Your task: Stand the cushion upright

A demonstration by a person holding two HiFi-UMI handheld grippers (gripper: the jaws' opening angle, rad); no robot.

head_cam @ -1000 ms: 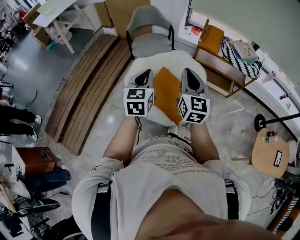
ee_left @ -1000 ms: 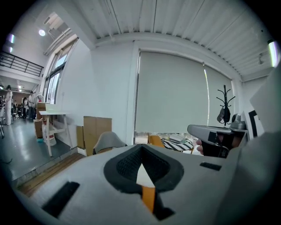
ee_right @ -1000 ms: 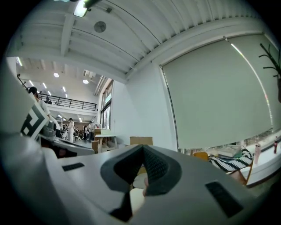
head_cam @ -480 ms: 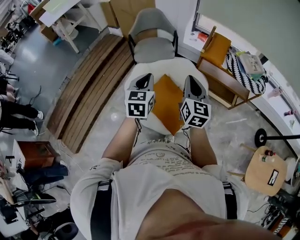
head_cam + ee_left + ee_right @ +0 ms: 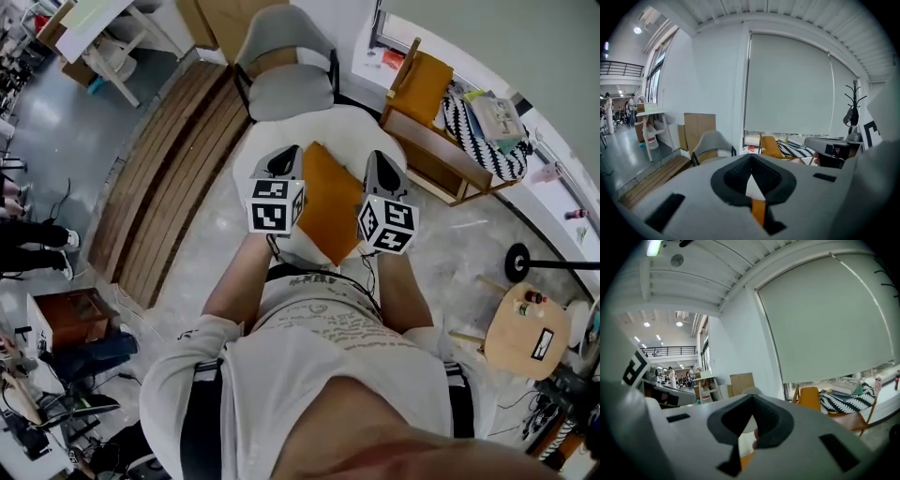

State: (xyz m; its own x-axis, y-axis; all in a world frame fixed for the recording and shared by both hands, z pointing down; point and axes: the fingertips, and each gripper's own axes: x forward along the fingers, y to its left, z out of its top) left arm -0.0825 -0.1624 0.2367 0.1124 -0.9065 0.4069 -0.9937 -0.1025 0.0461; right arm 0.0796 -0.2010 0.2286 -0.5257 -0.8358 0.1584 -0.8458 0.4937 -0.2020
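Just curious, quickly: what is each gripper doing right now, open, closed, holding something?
Left gripper: closed, holding nothing.
Right gripper: closed, holding nothing.

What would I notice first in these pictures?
A bright orange cushion lies on a white round seat, in the middle of the head view. The left gripper and right gripper flank it, each with a black-and-white marker cube and jaws shut. Beyond them stands a grey chair.
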